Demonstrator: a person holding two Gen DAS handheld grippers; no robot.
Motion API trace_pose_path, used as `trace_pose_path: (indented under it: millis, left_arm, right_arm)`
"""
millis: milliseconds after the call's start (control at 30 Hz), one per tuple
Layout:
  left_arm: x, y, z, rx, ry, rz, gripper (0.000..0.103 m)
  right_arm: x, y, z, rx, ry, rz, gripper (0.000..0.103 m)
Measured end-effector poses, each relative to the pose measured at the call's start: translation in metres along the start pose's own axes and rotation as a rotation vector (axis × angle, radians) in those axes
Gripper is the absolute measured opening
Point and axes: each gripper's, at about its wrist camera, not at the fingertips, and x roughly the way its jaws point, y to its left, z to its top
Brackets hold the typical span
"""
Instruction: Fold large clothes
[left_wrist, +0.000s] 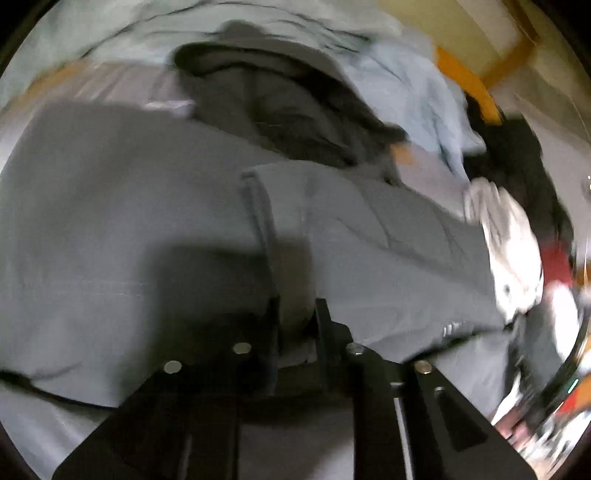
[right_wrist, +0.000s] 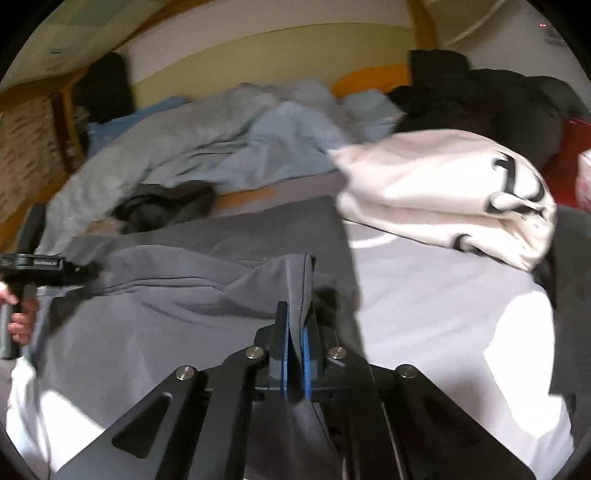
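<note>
A large grey garment (right_wrist: 177, 288) lies spread over the pale bed sheet (right_wrist: 424, 302). My right gripper (right_wrist: 295, 314) is shut on a raised edge of it, the cloth pinched between the blue pads. My left gripper (left_wrist: 297, 314) is shut on another edge of the same grey garment (left_wrist: 110, 221), with cloth bunched between its black fingers. The left gripper also shows at the far left of the right wrist view (right_wrist: 79, 275), held by a hand, its tip on the garment's edge.
A white sweatshirt with black lettering (right_wrist: 443, 192) lies at the right of the bed. A light blue duvet (right_wrist: 240, 140) is heaped behind, with a dark grey garment (right_wrist: 166, 206) before it. Dark clothes (right_wrist: 480, 99) pile at the back right. A yellow wall stands behind.
</note>
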Motion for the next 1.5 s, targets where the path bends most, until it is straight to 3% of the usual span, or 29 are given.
trace_pose_path:
  millis: [33, 100, 167, 367, 433, 533, 633, 733, 800, 867, 933, 1000, 1033, 1067, 1133, 1167, 1233, 1300, 1333, 1367, 1433, 1500]
  left_arm:
    - [-0.011, 0.001, -0.001, -0.003, -0.065, -0.010, 0.004]
    - [-0.033, -0.004, -0.001, 0.062, -0.148, 0.029, 0.004]
    - [-0.046, -0.011, -0.002, 0.124, -0.151, 0.095, 0.004]
    - [-0.030, -0.004, 0.000, 0.212, -0.154, 0.404, 0.000]
    - [-0.019, 0.012, 0.000, 0.205, -0.128, 0.405, 0.000]
    - [-0.021, 0.038, -0.007, 0.150, -0.129, 0.327, 0.000]
    - [-0.040, 0.042, -0.017, 0.156, -0.191, 0.261, 0.000]
    - [-0.068, 0.040, -0.024, 0.202, -0.280, 0.258, 0.001]
    - [-0.092, 0.042, -0.027, 0.226, -0.339, 0.282, 0.009]
    - [-0.116, 0.049, -0.025, 0.221, -0.399, 0.346, 0.041]
    - [-0.135, 0.060, -0.022, 0.232, -0.472, 0.434, 0.060]
    - [-0.152, 0.074, -0.018, 0.237, -0.524, 0.493, 0.071]
    - [-0.157, 0.083, -0.014, 0.219, -0.530, 0.485, 0.080]
    - [-0.160, 0.094, -0.007, 0.199, -0.520, 0.441, 0.083]
    - [-0.156, 0.116, 0.010, 0.143, -0.462, 0.286, 0.083]
    - [-0.149, 0.127, 0.017, 0.089, -0.430, 0.247, 0.083]
    - [-0.127, 0.139, 0.023, -0.016, -0.387, 0.275, 0.083]
    - [-0.098, 0.142, 0.022, -0.036, -0.338, 0.263, 0.078]
    - [-0.088, 0.140, 0.019, -0.017, -0.324, 0.242, 0.062]
    - [-0.080, 0.136, 0.017, 0.012, -0.312, 0.225, 0.035]
    - [-0.070, 0.126, 0.008, 0.091, -0.310, 0.183, 0.002]
    - [-0.068, 0.114, -0.004, 0.159, -0.309, 0.153, 0.002]
  right_arm:
    - [0.005, 0.002, -0.003, -0.015, -0.001, -0.021, 0.006]
    - [0.004, 0.005, -0.003, -0.042, -0.009, -0.037, 0.006]
    - [-0.005, 0.006, 0.000, -0.046, -0.041, -0.038, 0.006]
    - [-0.033, 0.013, 0.016, -0.035, -0.113, 0.063, 0.016]
    - [-0.035, 0.023, 0.021, -0.064, -0.110, 0.082, 0.030]
    - [-0.029, 0.045, 0.024, -0.137, -0.075, 0.095, 0.044]
    - [-0.014, 0.059, 0.028, -0.169, -0.051, 0.054, 0.046]
    - [-0.019, 0.069, 0.041, -0.157, -0.101, 0.055, 0.046]
    - [-0.026, 0.078, 0.050, -0.158, -0.154, 0.042, 0.046]
    - [-0.031, 0.090, 0.059, -0.161, -0.192, 0.035, 0.046]
    - [-0.028, 0.102, 0.067, -0.150, -0.177, 0.084, 0.052]
    - [-0.023, 0.118, 0.071, -0.141, -0.140, 0.169, 0.053]
    - [-0.022, 0.126, 0.071, -0.148, -0.121, 0.195, 0.053]
    - [-0.016, 0.143, 0.071, -0.173, -0.091, 0.230, 0.053]
    - [-0.012, 0.171, 0.069, -0.216, -0.073, 0.256, 0.053]
    - [-0.010, 0.186, 0.067, -0.242, -0.069, 0.265, 0.053]
    - [-0.009, 0.210, 0.063, -0.284, -0.065, 0.281, 0.053]
    - [-0.007, 0.233, 0.060, -0.323, -0.062, 0.293, 0.053]
    - [-0.005, 0.247, 0.058, -0.342, -0.057, 0.288, 0.053]
    - [-0.004, 0.255, 0.058, -0.353, -0.053, 0.285, 0.053]
    - [0.000, 0.273, 0.057, -0.379, -0.046, 0.287, 0.053]
    - [0.003, 0.287, 0.058, -0.394, -0.039, 0.295, 0.053]
